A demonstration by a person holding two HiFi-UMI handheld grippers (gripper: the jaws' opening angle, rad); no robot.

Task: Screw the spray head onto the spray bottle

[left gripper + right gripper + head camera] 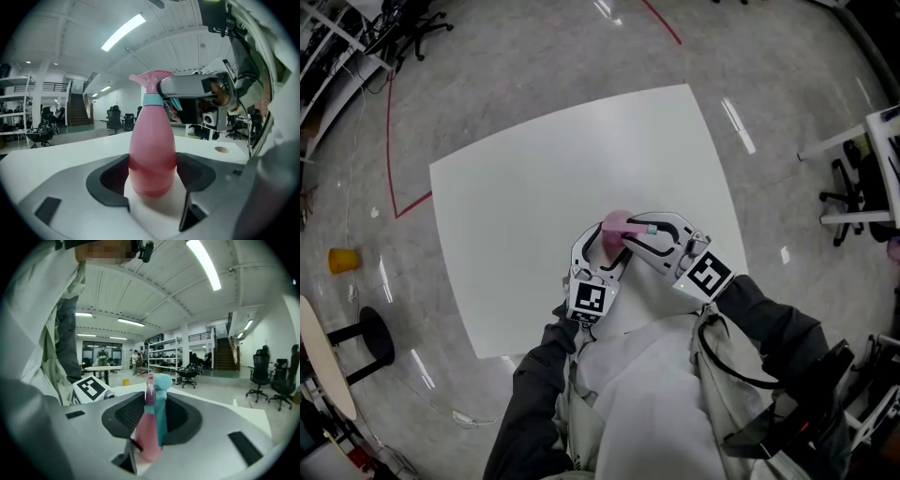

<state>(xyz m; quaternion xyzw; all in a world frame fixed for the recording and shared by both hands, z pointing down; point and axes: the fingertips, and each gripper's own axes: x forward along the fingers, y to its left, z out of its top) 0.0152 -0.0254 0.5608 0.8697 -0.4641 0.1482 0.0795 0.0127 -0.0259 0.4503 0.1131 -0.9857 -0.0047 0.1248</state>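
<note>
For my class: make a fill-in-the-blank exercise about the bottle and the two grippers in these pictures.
The spray bottle is coloured ____.
The left gripper is shut on the ____.
The right gripper is shut on the spray ____.
Both work over a white ____.
Missing words: pink; bottle; head; table.

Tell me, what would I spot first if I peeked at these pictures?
The pink spray bottle jumps out: it stands on the person's side of the big white table, hugged low down by the left gripper. The right gripper pinches its spray head, pink with teal parts, at the top.
</note>
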